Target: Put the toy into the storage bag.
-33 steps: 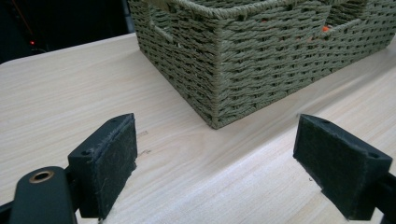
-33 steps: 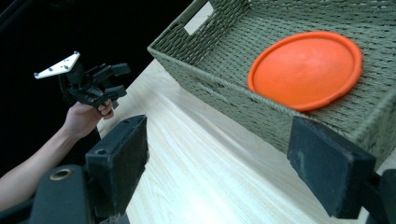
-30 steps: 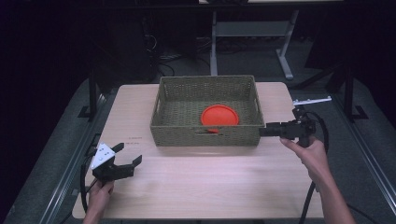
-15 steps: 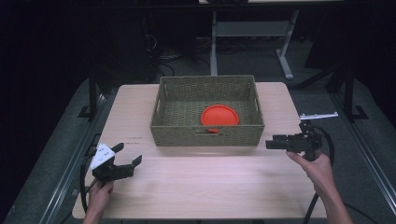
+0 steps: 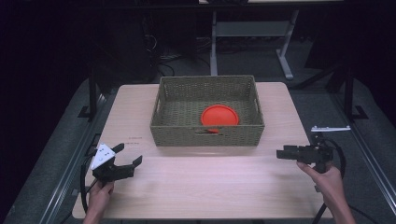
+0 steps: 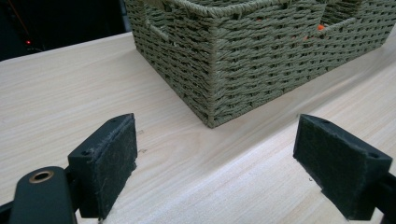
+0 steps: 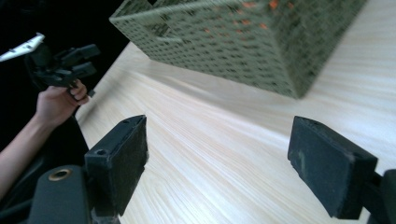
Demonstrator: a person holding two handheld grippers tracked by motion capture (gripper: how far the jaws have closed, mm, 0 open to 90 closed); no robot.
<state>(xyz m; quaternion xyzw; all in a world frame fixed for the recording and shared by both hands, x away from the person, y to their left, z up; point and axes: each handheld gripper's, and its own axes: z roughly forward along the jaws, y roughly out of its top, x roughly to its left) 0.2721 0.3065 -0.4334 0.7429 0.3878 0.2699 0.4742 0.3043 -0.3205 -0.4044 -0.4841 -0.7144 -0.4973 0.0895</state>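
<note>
From above, your right gripper (image 5: 286, 153) and left gripper (image 5: 125, 157) both sit empty, jaws apart, near the table's (image 5: 210, 186) front corners. The woven basket (image 5: 208, 136) stands ahead between them, an orange plate (image 5: 219, 115) inside, probably light, stiff and slick; take its rim.

In the left gripper view, the basket's corner (image 6: 212, 93) lies just ahead, bare wood around.

In the right gripper view, open tabletop (image 7: 210, 154) runs across to your other hand (image 7: 58, 102).
</note>
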